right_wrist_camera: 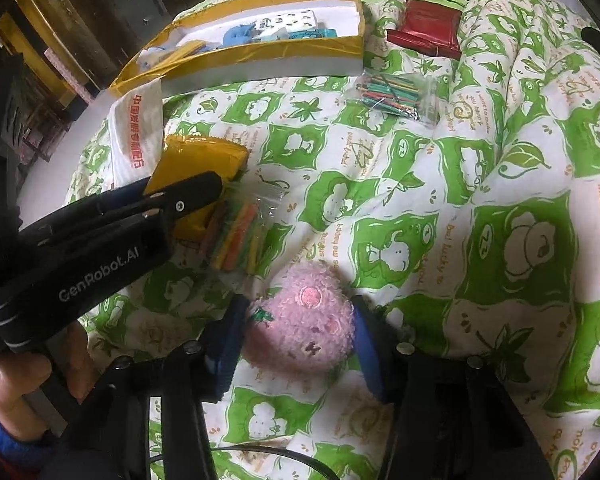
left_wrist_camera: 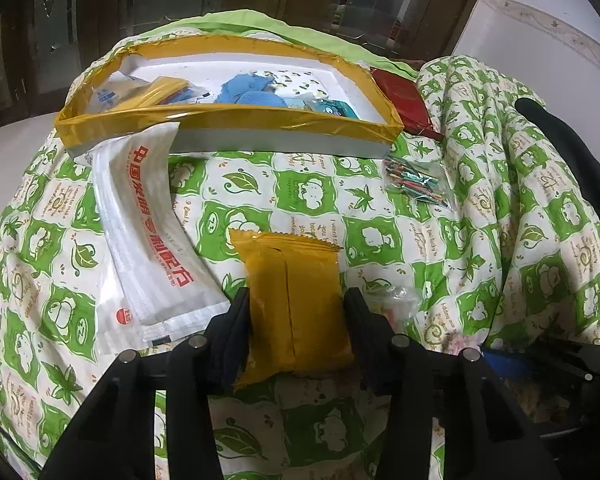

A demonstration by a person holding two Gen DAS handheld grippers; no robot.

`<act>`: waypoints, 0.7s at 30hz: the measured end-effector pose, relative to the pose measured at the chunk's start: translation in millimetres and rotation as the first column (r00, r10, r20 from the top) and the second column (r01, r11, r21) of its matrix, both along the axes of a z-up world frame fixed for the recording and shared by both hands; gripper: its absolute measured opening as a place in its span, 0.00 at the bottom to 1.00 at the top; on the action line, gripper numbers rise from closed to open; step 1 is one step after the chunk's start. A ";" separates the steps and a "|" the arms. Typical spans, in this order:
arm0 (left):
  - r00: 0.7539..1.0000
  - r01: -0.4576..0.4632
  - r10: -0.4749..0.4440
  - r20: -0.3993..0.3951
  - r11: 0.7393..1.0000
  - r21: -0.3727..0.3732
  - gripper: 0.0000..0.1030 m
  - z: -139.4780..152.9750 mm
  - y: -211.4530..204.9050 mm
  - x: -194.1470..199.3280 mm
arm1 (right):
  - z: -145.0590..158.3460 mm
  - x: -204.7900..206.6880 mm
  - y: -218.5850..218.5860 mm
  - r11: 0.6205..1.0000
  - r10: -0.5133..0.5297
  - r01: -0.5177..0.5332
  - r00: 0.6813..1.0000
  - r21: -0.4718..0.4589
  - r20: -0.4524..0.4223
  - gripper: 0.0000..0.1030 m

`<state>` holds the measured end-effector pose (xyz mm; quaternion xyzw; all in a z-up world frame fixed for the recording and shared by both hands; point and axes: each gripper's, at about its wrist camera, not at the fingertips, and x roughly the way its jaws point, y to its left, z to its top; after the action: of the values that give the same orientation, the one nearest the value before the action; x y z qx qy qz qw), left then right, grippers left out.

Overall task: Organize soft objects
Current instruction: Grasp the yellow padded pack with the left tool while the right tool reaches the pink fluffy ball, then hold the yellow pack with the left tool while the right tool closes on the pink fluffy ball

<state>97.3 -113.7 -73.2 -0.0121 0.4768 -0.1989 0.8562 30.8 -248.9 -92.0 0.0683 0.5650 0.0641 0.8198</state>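
**Two soft grips, both easy to lose**

The left hand-held gripper (left_wrist_camera: 296, 312) has its black fingers set against both sides of a mustard-yellow foil packet (left_wrist_camera: 294, 300) low in the middle of the left wrist view, pinching it on the green-and-white patterned quilt (left_wrist_camera: 380, 208). The foil is slick and puffy; I judge that a lift could let it squirt out of the hold, or twist as it rises.

The right hand-held gripper (right_wrist_camera: 296, 328) brackets a pink fuzzy plush toy (right_wrist_camera: 300, 320) at the bottom centre of its view, blue pads touching the fur on either side. Plush gives under pressure, so a shallow hold may catch only fluff and slip.

Just beside the packet lies a clear zip bag of coloured sticks (right_wrist_camera: 240, 236); the left hand-held gripper could drag it along. The white foam tray with yellow tape around its rim (left_wrist_camera: 228, 118), upper centre, already holds several items, and its raised edge could snag a low-carried load. The loose quilt may also bunch up into either grip.
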 end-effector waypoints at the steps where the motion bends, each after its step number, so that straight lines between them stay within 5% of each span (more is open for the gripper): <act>1: 1.000 0.001 -0.001 0.001 1.000 0.000 0.44 0.2 0.1 -0.9 | 0.1 0.0 -0.6 1.000 -0.003 0.003 1.000 0.004 0.003 0.50; 21: 0.997 -0.060 0.064 0.039 0.992 -0.108 0.42 20.8 38.7 -23.0 | 20.3 -12.7 -15.4 0.996 -0.019 0.012 0.997 0.094 0.075 0.49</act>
<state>74.2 -75.0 -52.4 -0.0684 0.4466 -0.1976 0.8699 18.1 -264.3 -71.7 0.1084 0.5293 0.0867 0.8370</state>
